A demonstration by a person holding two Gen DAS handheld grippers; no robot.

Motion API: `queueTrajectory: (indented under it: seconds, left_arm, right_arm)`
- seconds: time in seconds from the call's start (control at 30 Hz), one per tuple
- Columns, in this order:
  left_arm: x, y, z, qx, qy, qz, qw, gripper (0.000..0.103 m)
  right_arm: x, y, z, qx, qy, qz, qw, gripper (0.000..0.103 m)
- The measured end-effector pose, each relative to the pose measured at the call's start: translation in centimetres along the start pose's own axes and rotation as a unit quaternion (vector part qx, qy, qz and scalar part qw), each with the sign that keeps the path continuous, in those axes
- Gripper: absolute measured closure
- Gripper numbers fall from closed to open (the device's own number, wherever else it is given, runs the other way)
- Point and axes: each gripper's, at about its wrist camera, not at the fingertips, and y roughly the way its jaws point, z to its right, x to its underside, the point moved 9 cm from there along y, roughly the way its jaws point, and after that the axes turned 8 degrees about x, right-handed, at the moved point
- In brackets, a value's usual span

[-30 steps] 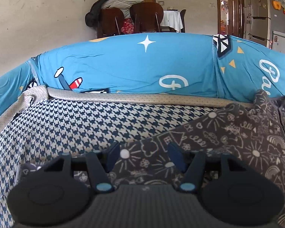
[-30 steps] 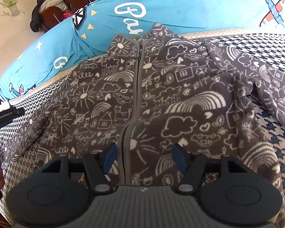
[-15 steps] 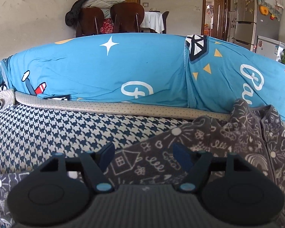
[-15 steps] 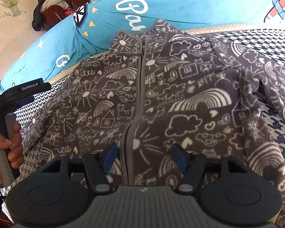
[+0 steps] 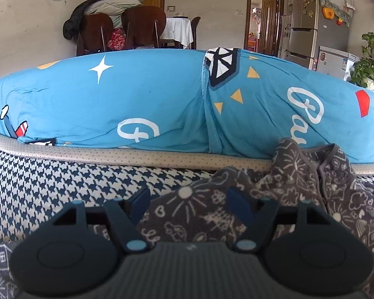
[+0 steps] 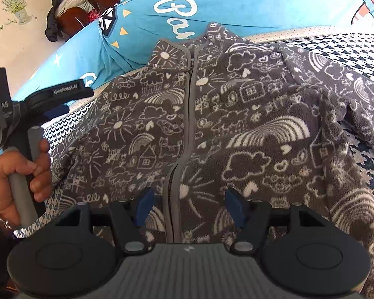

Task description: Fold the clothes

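Observation:
A grey fleece jacket (image 6: 236, 124) printed with white doodles lies spread front-up on the houndstooth seat (image 6: 361, 42), with its zipper (image 6: 189, 114) closed and its collar (image 6: 187, 47) against the blue cushion (image 6: 212, 0). My right gripper (image 6: 189, 198) hovers open over the lower front, its fingers astride the zipper. My left gripper (image 5: 187, 196) is open low over the jacket's (image 5: 299, 199) left shoulder, with fabric below its fingers. The right wrist view shows this left gripper (image 6: 59, 111) at the left edge, held by a hand (image 6: 25, 169).
The long blue printed cushion (image 5: 137, 99) runs along the back of the houndstooth seat (image 5: 49, 194). Behind it are brown chairs (image 5: 137, 27) piled with clothes, a doorway and a fridge (image 5: 309, 25). The jacket's right sleeve (image 6: 366, 99) trails to the right.
My left gripper has slid right along the seat toward the jacket's shoulder and collar, and its jaws stand slightly wider. It has entered the right wrist view. The right gripper has barely moved.

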Motion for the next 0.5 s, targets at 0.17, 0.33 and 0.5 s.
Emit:
queueTrajectory:
  seconds: [0.17,0.33,0.5]
  left_arm:
    - [-1.6,1.3,2.8,0.024,0.021,0.008,0.9994,0.033]
    - [-2.6,3.1,5.8,0.05,0.044,0.01,0.9977,0.033]
    - [-2.6,5.6,8.1,0.066,0.058,0.0,0.9961,0.033]
  right_arm:
    - [0.2,0.1,-0.2,-0.004,-0.001,-0.005,1.0,0.039]
    - [0.2,0.0,-0.1,-0.008,0.002,-0.01,1.0,0.039]
    - [0.3,0.0,0.2,-0.009,0.005,-0.015,1.0,0.039]
